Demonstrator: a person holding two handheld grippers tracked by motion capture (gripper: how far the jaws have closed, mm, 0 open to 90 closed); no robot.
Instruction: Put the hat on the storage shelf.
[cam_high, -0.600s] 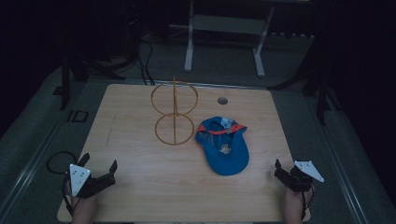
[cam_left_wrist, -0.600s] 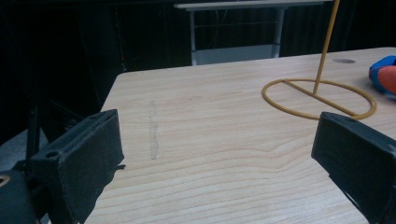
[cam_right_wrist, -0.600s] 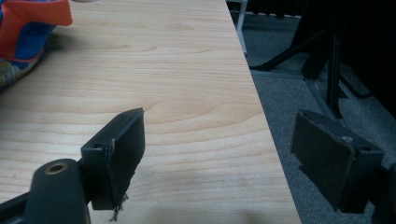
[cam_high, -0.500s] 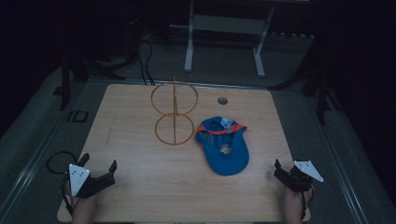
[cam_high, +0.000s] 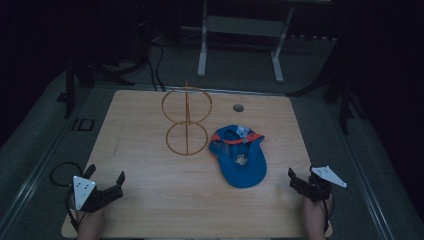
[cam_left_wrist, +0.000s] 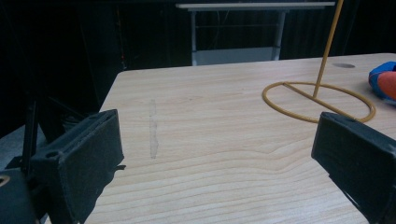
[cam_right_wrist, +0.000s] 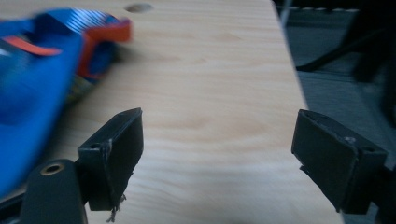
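Note:
A blue cap (cam_high: 240, 152) with an orange strap lies upside down right of the table's middle; its blurred blue side (cam_right_wrist: 32, 65) is at the left of the right gripper view. A yellow wire stand (cam_high: 186, 120) with a ring base and an upright ring stands left of the cap; its base ring (cam_left_wrist: 318, 100) is in the left gripper view. My left gripper (cam_high: 106, 181) rests open at the table's near left corner, nothing between its jaws. My right gripper (cam_high: 300, 180) is open at the near right edge, a short way right of the cap and not touching it.
The wooden table (cam_high: 150, 200) has a round cable hole (cam_high: 238, 107) near its far edge. A faint scuff line (cam_left_wrist: 152, 128) marks the wood ahead of the left gripper. A metal frame (cam_high: 240, 30) stands on the dark floor beyond the table.

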